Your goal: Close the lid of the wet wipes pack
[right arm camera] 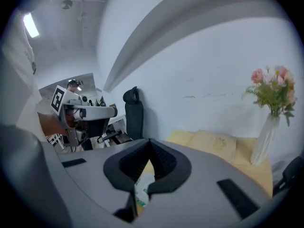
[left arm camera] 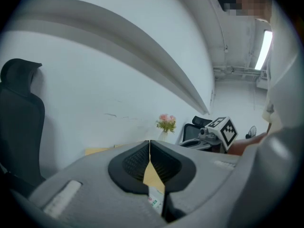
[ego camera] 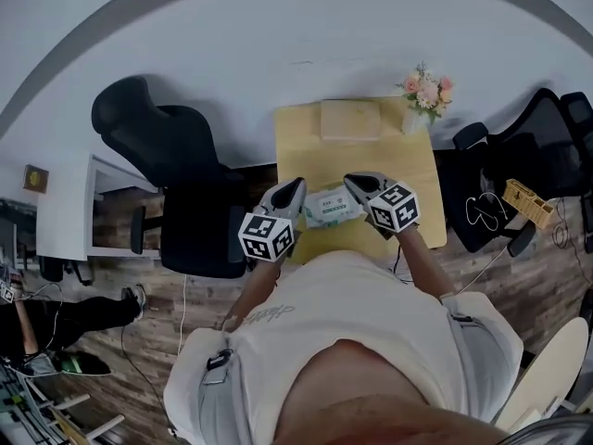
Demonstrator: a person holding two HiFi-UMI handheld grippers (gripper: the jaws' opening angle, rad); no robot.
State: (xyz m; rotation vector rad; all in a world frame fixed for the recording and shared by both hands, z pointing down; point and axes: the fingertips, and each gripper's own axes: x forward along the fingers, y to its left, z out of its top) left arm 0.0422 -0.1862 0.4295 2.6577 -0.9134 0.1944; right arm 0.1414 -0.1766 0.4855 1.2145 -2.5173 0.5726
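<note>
Carries a green-and-white label, print too small to read: wet wipes pack (ego camera: 332, 207). Lies flat at frame centre on the yellow table (ego camera: 412, 170), with its long axis running left to right. Flanked at its left end by the left gripper (ego camera: 296, 187) and at its right end by the right gripper (ego camera: 354, 183). Closed tip to tip on both, clamping nothing.
</note>
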